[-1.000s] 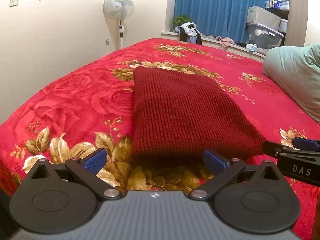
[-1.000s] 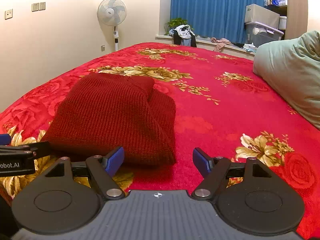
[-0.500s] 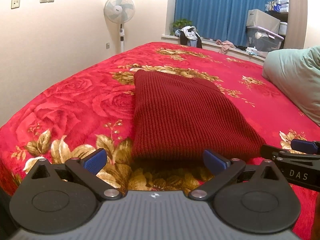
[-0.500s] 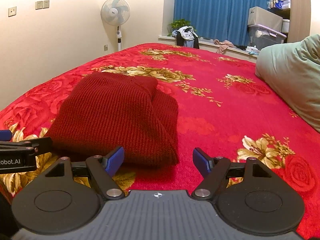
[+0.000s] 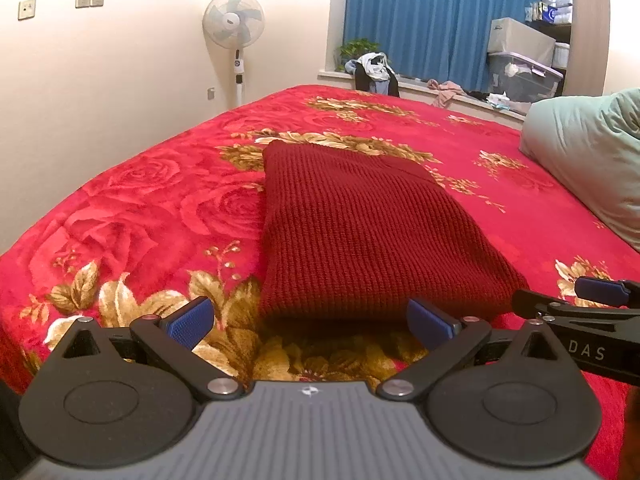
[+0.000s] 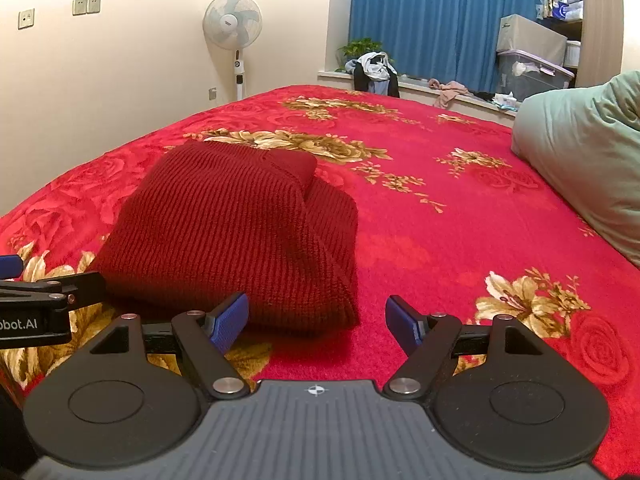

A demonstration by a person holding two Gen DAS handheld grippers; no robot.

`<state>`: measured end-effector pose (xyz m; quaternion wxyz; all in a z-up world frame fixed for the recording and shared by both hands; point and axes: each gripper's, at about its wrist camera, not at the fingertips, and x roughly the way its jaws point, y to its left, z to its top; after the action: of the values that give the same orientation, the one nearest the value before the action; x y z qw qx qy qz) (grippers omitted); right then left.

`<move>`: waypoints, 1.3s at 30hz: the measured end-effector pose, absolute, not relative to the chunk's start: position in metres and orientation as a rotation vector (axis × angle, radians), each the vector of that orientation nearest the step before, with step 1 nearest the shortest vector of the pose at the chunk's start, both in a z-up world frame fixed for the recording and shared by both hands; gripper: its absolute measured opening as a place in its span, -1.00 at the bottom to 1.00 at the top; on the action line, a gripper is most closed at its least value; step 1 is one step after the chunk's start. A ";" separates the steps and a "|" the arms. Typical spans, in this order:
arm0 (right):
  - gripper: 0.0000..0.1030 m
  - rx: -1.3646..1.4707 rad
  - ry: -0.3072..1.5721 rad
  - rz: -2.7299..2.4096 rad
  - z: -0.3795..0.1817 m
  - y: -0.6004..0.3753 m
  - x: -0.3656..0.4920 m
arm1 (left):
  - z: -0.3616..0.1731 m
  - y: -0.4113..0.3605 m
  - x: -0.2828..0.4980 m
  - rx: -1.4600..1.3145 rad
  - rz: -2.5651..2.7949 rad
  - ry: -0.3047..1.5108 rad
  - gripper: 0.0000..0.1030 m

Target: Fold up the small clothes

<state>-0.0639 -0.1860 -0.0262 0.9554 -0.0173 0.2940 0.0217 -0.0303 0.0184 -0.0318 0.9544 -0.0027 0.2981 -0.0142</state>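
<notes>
Folded red sweater (image 5: pixel 360 236) on bed (image 5: pixel 152 208).
Long axis runs near-to-far; left hand-held gripper (image 5: pixel 312 320) & right hand-held gripper (image 6: pixel 318 316) both wide, empty, just short of near edge.

Ribbed knit sweater (image 5: pixel 360 232) — plush bedspread (image 5: pixel 152 200)

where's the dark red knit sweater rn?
The folded dark red knit sweater lies on the red floral blanket, just ahead of both open tongs, left of the pale green pillow.
</notes>
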 end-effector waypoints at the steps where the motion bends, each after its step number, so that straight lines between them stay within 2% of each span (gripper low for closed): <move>1: 0.49 -0.037 0.597 0.044 -0.027 -0.186 -0.064 | -0.032 0.018 -0.030 -0.007 -0.030 0.606 0.99; 39: 0.49 -0.039 0.603 0.046 -0.029 -0.187 -0.063 | -0.035 0.021 -0.028 -0.001 -0.046 0.611 0.99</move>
<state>-0.0634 -0.1867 -0.0286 0.9545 -0.0190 0.2968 0.0229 -0.0285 0.0210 -0.0350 0.9535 -0.0006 0.3005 -0.0227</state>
